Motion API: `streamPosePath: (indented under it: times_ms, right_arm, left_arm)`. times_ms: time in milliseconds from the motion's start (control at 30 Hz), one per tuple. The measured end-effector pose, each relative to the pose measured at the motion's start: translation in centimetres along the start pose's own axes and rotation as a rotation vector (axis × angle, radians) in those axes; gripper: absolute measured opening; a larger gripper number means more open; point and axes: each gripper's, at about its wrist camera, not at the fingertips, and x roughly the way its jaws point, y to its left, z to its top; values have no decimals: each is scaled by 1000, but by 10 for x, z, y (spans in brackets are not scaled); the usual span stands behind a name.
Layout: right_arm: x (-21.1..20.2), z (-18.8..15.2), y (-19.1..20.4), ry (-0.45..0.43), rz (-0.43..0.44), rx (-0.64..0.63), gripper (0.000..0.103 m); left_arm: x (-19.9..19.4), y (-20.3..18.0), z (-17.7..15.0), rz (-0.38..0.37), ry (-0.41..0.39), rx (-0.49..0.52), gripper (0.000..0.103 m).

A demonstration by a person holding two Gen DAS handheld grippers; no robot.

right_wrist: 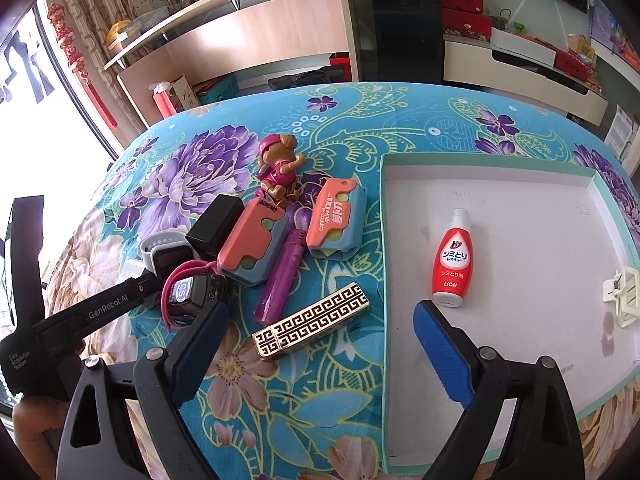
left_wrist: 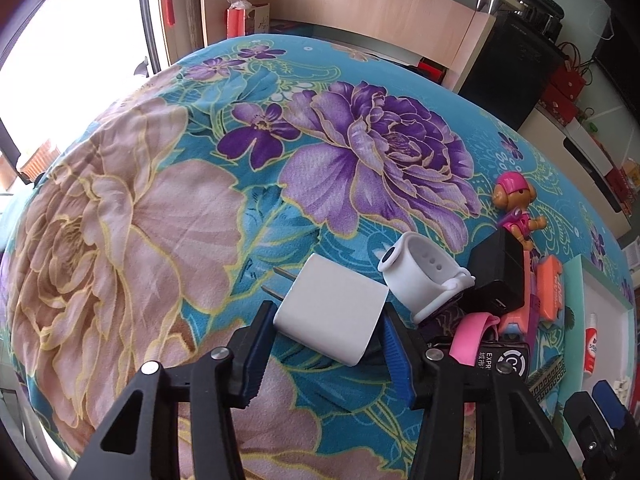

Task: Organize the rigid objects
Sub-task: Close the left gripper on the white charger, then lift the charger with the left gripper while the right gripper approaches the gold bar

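My left gripper [left_wrist: 326, 340] is shut on a white plug adapter [left_wrist: 332, 312], its prongs pointing away to the left. Beside it lie a white watch [left_wrist: 424, 280], a black charger [left_wrist: 498, 276] and a pink dog figure [left_wrist: 516, 208]. My right gripper [right_wrist: 316, 344] is open and empty, low over the left wall of a white tray [right_wrist: 520, 360]. The tray holds a red bottle [right_wrist: 452, 260] and a white clip [right_wrist: 622, 292]. Two orange carrot knives [right_wrist: 336, 216], a purple tube [right_wrist: 280, 276] and a gold patterned lighter [right_wrist: 310, 322] lie left of the tray.
The objects lie on a floral blanket [left_wrist: 160, 220]. The left gripper's body [right_wrist: 92, 312] reaches in from the left in the right wrist view. A black watch with a pink strap [right_wrist: 192, 292] lies beside it. Shelves and cabinets [right_wrist: 256, 40] stand behind.
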Motion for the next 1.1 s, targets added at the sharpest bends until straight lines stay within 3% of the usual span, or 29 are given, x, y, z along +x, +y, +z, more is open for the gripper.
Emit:
streamPosePath:
  times_ms: [133, 500, 667, 867, 1100]
  right_arm:
    - [1, -3, 3, 14, -9, -48, 94]
    - [13, -13, -4, 80, -226, -162, 94]
    - [24, -19, 9, 105, -248, -231, 94]
    - [29, -19, 23, 73, -260, -273, 94]
    - [22, -16, 34, 3, -179, -295, 94]
  left_arm:
    - [0, 7, 1, 21, -2, -18, 54]
    - [0, 7, 1, 15, 1, -25, 54]
    - [2, 7, 1, 18, 4, -26, 54]
    - [3, 7, 1, 20, 5, -25, 54]
    - [6, 5, 0, 37, 10, -9, 55]
